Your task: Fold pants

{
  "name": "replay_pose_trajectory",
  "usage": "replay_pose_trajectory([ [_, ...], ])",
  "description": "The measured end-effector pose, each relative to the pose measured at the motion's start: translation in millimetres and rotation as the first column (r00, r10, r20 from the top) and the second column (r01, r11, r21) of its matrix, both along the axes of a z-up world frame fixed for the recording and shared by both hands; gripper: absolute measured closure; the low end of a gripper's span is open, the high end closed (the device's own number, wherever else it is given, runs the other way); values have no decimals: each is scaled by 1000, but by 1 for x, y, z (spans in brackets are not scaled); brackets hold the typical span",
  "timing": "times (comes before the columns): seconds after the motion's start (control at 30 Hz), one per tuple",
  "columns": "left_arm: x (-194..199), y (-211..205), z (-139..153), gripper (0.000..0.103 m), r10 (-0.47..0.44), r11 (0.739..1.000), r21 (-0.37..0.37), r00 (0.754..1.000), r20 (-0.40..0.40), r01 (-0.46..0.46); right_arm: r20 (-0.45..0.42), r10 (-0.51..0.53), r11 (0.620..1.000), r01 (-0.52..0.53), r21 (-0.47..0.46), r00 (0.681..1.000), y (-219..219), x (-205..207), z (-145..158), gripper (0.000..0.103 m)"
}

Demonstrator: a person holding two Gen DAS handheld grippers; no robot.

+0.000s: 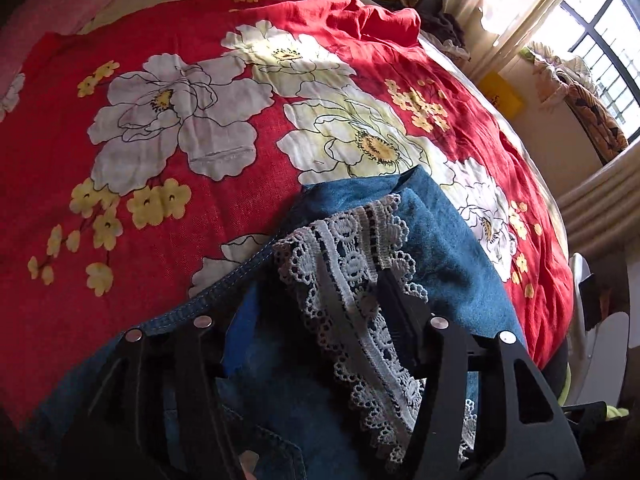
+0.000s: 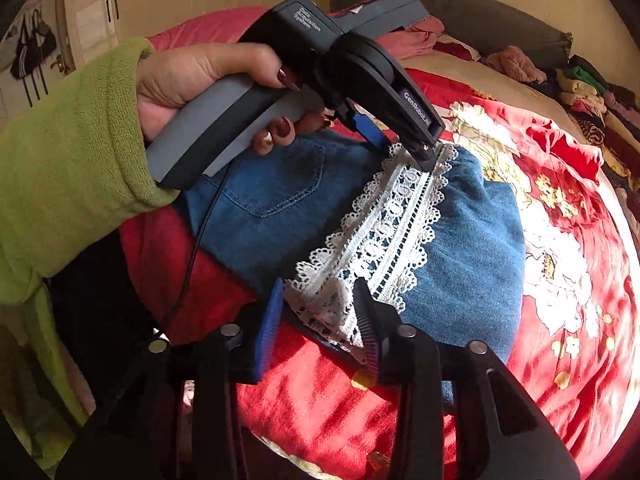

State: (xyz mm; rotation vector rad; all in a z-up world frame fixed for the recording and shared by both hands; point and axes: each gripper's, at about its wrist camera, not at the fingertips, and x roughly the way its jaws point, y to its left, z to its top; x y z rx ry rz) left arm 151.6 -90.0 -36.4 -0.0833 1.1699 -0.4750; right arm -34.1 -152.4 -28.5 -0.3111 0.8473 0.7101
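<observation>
TONGS: right tongs (image 2: 320,316) apart astride the lace hem (image 2: 384,232), left tongs (image 2: 400,140) apart at its far end | PANTS: folded denim pants (image 2: 472,248) on the red floral bedspread (image 2: 560,272) | RISK: lace could snag a pad, dragging the fold open | VIEWS: right wrist alone shows the hand (image 2: 188,80) and back pocket (image 2: 280,184); left wrist shows the window (image 1: 600,52).

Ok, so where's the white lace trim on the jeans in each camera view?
Left wrist view: the lace trim sits low and centre, running down between the left tongs.
Right wrist view: the lace trim crosses the middle diagonally, from the left tongs at its upper end to the right tongs at its lower end.
Shared landmark: the red floral bedspread.
</observation>
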Motion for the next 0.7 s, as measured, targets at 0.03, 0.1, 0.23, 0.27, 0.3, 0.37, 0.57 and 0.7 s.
replay_pose_trajectory([
  [0.03,-1,1,-1,53,3,1000,-7,1000,-5,-3,5,6,1000,-6,-17,1000,3,-1,-2,63],
  [0.1,0,-1,-7,53,6,1000,-3,1000,-20,-6,4,7,997,-7,-74,1000,10,1,-11,62],
  [0.23,3,-9,-15,53,20,1000,4,1000,-19,-20,-18,-27,993,25,-118,999,12,8,-26,71],
  [0.27,5,-10,-15,56,30,1000,5,999,-15,-30,-36,-43,995,40,-91,998,7,12,-25,77],
  [0.3,5,-12,-14,71,34,999,4,999,-8,-34,-56,-55,997,52,-53,997,2,13,-22,85],
  [0.37,5,-16,-8,88,40,999,-3,999,10,-40,-93,-81,995,85,44,992,-12,16,-13,88],
  [0.57,-5,-7,37,94,42,997,-68,993,109,-35,-79,-69,948,90,306,994,-41,15,33,88],
  [0.7,-9,11,41,93,69,997,-46,989,128,-64,-42,-24,970,33,241,999,-17,14,30,88],
])
